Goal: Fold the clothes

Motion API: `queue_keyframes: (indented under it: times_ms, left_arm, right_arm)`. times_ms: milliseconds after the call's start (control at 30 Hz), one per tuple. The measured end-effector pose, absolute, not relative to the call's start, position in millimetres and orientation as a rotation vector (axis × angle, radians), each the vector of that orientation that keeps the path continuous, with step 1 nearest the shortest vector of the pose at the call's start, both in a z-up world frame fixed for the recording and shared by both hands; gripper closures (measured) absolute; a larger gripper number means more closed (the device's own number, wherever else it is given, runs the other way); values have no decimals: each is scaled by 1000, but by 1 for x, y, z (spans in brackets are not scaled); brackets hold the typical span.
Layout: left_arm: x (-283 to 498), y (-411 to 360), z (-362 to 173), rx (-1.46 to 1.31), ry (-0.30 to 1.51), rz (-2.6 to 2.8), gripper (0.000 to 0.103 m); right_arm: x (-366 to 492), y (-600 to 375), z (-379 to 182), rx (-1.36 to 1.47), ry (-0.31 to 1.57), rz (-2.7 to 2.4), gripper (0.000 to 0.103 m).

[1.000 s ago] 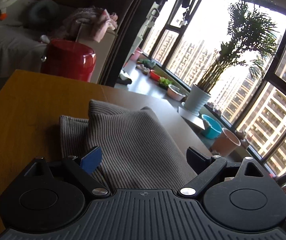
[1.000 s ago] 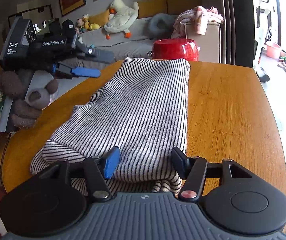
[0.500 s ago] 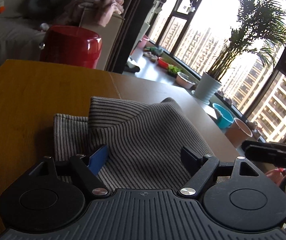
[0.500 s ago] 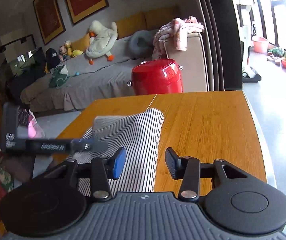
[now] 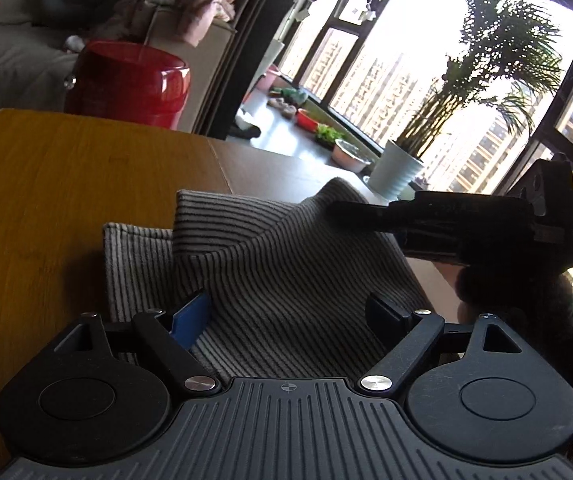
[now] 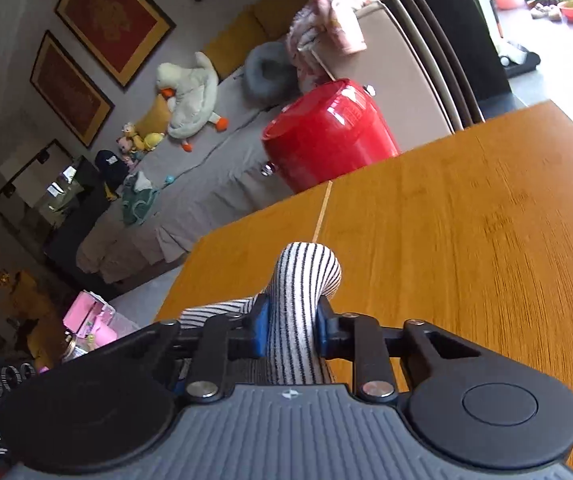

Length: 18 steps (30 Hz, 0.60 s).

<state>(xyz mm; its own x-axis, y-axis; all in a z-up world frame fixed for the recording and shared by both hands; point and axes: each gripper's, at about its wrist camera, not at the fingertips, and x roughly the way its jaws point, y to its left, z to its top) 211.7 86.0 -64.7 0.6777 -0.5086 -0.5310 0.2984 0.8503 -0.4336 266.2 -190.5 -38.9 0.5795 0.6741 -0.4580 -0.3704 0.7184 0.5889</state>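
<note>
We hold the right gripper (image 6: 291,330) clamped on a bunched fold of the striped garment (image 6: 304,280), lifted above the wooden table (image 6: 466,220). Our left gripper (image 5: 288,312) is spread wide, its fingers straddling the striped garment (image 5: 270,264) without pinching it. The garment lies partly folded on the table (image 5: 66,184), one edge raised by the right gripper (image 5: 350,210).

Left wrist cam low over wooden table (image 5: 66,200), facing windows. Right wrist cam tilted, close, facing sofa (image 6: 190,200). Both catch striped garment (image 5: 270,264), red pot (image 6: 326,136).
</note>
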Motion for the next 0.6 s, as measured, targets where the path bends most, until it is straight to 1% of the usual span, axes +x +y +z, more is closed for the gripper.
queue_keyframes:
  times_ms: [100, 200, 233, 267, 300, 433, 533, 600]
  left_arm:
    - [214, 84, -65, -320, 683, -465, 14]
    - [216, 81, -66, -314, 677, -468, 14]
    - [217, 81, -67, -312, 675, -468, 15]
    - [218, 80, -67, -310, 673, -469, 16]
    - [219, 79, -67, -308, 671, -470, 17]
    - [216, 82, -65, -287, 675, -463, 18]
    - [214, 88, -65, -294, 681, -448, 17]
    - [212, 94, -61, -323, 674, -426, 15]
  right_arm:
    - [259, -184, -19, 330, 667, 614, 83]
    - [261, -178, -32, 199, 680, 531, 81]
    - [262, -176, -38, 157, 687, 501, 75]
    - [263, -175, -44, 116, 694, 471, 66]
    - [264, -173, -50, 75, 700, 441, 63]
    - [250, -180, -35, 78, 678, 406, 62]
    - [215, -186, -15, 49, 615, 464, 62]
    - [189, -190, -7, 46, 606, 553, 62]
